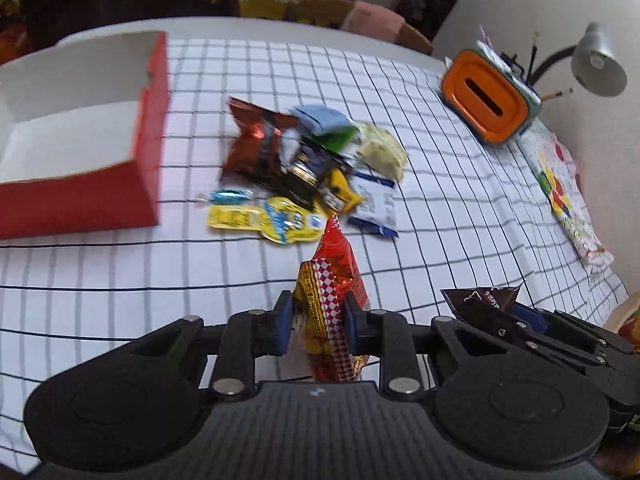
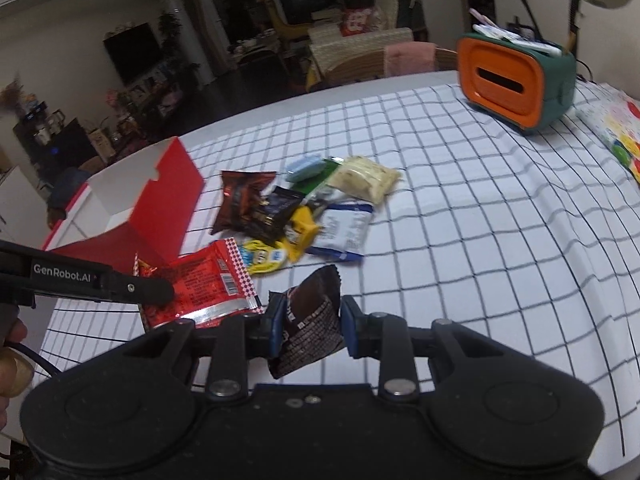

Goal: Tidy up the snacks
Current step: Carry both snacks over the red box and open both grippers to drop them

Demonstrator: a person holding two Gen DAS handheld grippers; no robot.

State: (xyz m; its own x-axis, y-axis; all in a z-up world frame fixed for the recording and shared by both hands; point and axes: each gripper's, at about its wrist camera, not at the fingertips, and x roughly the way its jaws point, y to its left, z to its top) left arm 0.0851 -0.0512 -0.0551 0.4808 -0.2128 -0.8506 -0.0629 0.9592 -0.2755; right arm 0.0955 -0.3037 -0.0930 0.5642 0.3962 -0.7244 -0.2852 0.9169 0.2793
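Observation:
My left gripper (image 1: 318,312) is shut on a red checkered snack packet (image 1: 336,264), held upright above the checked tablecloth. My right gripper (image 2: 307,324) is shut on a dark brown snack packet (image 2: 316,292). In the left wrist view that gripper (image 1: 528,316) and its brown packet (image 1: 484,300) show at the right edge. In the right wrist view the left gripper (image 2: 160,292) holds the red packet (image 2: 208,284) low at the left. A pile of snacks (image 1: 304,168) (image 2: 296,208) lies mid-table. A red box with a white inside (image 1: 148,128) (image 2: 176,184) stands open to the left of the pile.
An orange and green tissue holder (image 1: 488,100) (image 2: 512,84) stands at the far right of the table. A grey desk lamp (image 1: 598,64) rises beside it, and a colourful printed bag (image 1: 560,188) lies along the right edge. A person's hand (image 2: 12,360) shows at the left.

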